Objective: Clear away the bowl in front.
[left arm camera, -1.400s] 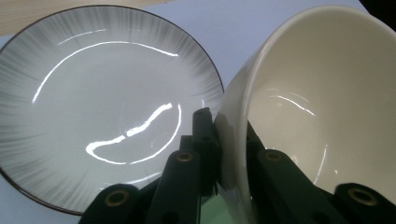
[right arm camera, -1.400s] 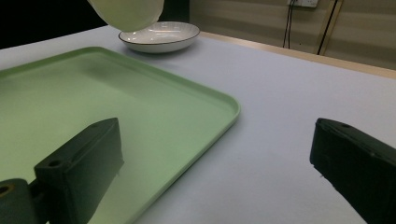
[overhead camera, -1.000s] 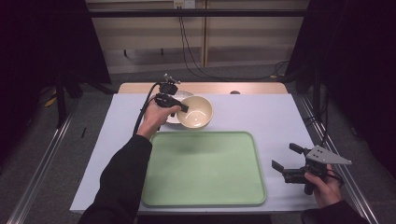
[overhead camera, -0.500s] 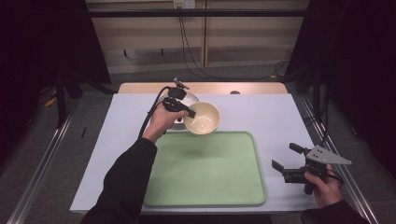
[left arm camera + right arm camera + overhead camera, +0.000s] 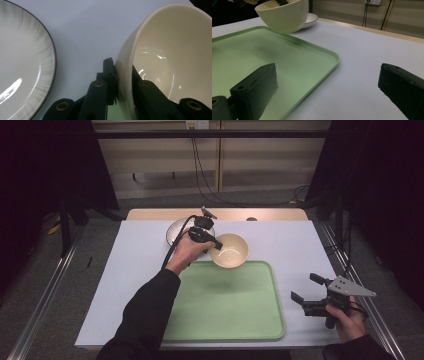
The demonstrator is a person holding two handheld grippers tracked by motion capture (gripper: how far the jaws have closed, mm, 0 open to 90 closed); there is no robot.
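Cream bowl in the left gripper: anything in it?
Empty. The bowl's glossy inside is bare in the left gripper view; the left gripper clamps its rim.

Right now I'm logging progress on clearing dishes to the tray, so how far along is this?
Done: the cream bowl is off the table, its wall pinched by the left gripper, one jaw inside and one outside. In hand: it hangs over the far edge of the green tray, not set down. Left: the tray holds nothing, the white plate sits on the table, and the right gripper waits open.
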